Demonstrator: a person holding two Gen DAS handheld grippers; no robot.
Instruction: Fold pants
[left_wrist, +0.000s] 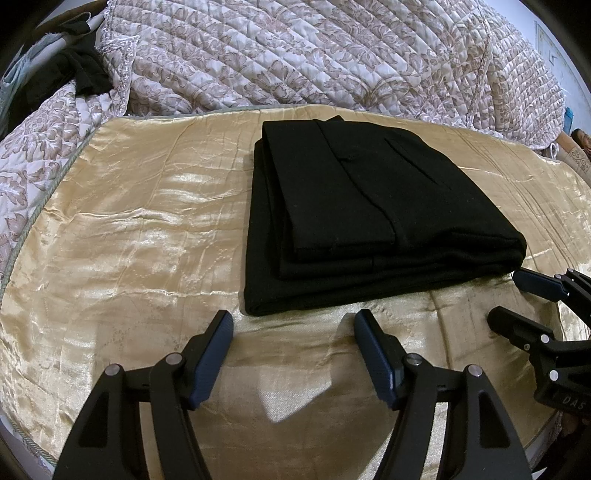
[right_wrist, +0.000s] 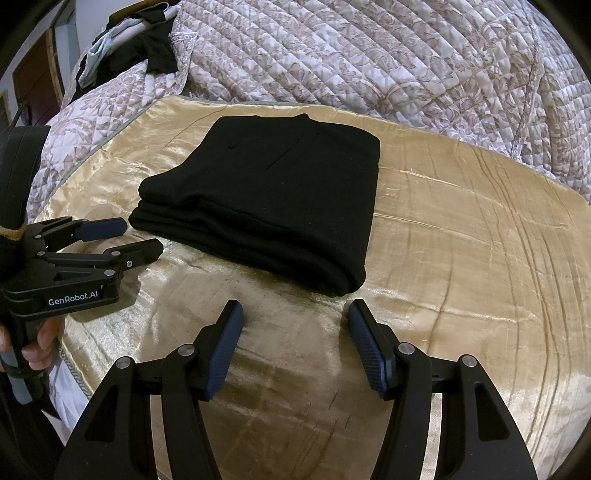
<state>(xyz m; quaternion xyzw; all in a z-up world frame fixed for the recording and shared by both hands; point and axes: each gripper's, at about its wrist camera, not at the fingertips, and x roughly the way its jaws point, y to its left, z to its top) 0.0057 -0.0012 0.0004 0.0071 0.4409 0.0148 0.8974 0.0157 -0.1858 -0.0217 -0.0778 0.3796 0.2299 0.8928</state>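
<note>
Black pants (left_wrist: 369, 218) lie folded in a flat stack of layers on a gold satin cloth (left_wrist: 129, 240). They also show in the right wrist view (right_wrist: 273, 199). My left gripper (left_wrist: 293, 321) is open and empty, just in front of the stack's near edge. My right gripper (right_wrist: 295, 310) is open and empty, just in front of the stack's near right corner. The right gripper shows at the right edge of the left wrist view (left_wrist: 506, 299), and the left gripper shows at the left of the right wrist view (right_wrist: 142, 236), both open beside the stack.
A quilted floral bedspread (left_wrist: 295, 55) lies bunched behind the gold cloth (right_wrist: 461, 240). Dark clothes (right_wrist: 155, 48) and a light garment lie at the far left on the quilt. The cloth's edge drops off at the near left (right_wrist: 70, 354).
</note>
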